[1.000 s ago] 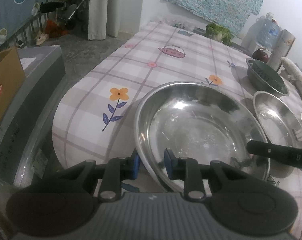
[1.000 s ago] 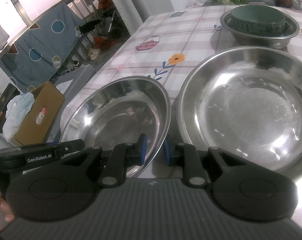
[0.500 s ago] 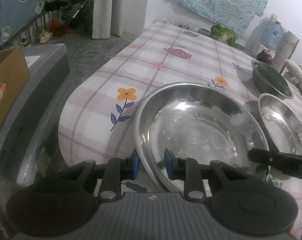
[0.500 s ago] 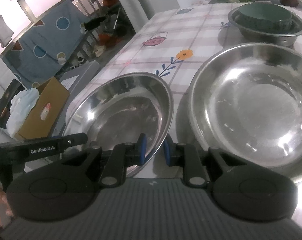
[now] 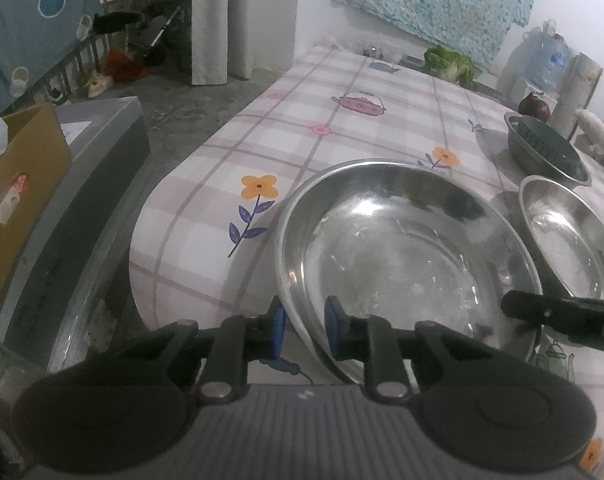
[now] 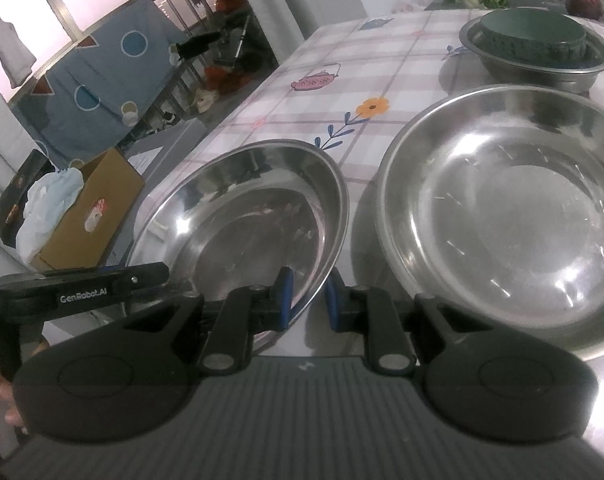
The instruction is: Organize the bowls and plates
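Note:
A large steel plate (image 5: pixel 401 248) is held between both grippers, lifted above the checked tablecloth. My left gripper (image 5: pixel 302 326) is shut on its near left rim. My right gripper (image 6: pixel 305 298) is shut on its right rim; the plate shows in the right wrist view (image 6: pixel 246 216). A second large steel plate (image 6: pixel 509 204) lies on the table to the right, also in the left wrist view (image 5: pixel 565 236). Behind it a steel bowl (image 6: pixel 541 62) holds a dark green bowl (image 6: pixel 533 34).
The table (image 5: pixel 341 120) edge drops off at the left, with a grey bin (image 5: pixel 62 200) and a cardboard box (image 5: pixel 18 176) below. A cabbage (image 5: pixel 449 62), a red onion (image 5: pixel 533 106), a water jug (image 5: pixel 545 60) and a white roll (image 5: pixel 577 96) stand at the far end.
The held plate has risen and tilted a little, and both grippers have drawn back slightly with it. The other dishes have not moved.

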`<state>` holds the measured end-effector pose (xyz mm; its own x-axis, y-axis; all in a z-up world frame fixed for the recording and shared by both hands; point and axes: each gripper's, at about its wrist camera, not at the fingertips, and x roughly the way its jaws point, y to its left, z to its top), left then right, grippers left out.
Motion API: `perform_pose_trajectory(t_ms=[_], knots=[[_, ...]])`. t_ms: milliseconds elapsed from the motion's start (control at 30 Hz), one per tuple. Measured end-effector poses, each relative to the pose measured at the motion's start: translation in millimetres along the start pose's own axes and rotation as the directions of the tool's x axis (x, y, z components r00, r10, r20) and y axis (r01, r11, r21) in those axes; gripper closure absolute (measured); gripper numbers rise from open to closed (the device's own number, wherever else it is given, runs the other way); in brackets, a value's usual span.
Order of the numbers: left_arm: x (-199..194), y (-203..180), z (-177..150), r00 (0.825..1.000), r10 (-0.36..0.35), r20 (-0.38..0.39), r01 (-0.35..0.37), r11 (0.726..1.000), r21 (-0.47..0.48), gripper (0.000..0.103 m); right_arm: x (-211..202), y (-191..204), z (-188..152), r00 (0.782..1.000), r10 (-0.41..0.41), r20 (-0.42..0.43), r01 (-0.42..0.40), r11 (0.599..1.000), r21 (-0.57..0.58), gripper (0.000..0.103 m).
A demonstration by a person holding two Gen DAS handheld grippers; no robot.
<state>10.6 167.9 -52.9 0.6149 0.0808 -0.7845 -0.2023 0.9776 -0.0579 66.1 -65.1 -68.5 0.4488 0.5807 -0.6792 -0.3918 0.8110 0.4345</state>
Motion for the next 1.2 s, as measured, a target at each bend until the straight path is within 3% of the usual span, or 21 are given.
perform_pose_trajectory(t_ms=[333, 633, 867, 1067, 1200], knots=[[-6, 4, -1, 1.000, 0.003, -0.005, -0.003, 1.000, 0.023, 0.076, -5, -5, -3, 0.998, 0.056, -0.036, -0.056, 0.998, 0.012, 0.084], [7, 2, 16, 0.999, 0.033, 0.023, -0.034, 0.999, 0.040, 0.072, 0, -9, 6, 1.000, 0.028, -0.011, -0.028, 0.999, 0.029, 0.085], [7, -1, 15, 0.996, 0.079, 0.040, -0.081, 0.995, 0.052, 0.083, 4, -3, 8, 1.000, 0.003, 0.008, -0.003, 1.000, 0.016, 0.084], [-4, 9, 4, 0.997, 0.074, 0.024, -0.075, 0.997, 0.025, 0.084, 5, 0, 6, 1.000, 0.022, -0.004, -0.022, 1.000, 0.009, 0.084], [-3, 7, 5, 0.995, 0.093, 0.019, -0.094, 0.994, 0.059, 0.082, 10, 2, 6, 0.999, 0.030, -0.013, -0.030, 1.000, 0.009, 0.084]])
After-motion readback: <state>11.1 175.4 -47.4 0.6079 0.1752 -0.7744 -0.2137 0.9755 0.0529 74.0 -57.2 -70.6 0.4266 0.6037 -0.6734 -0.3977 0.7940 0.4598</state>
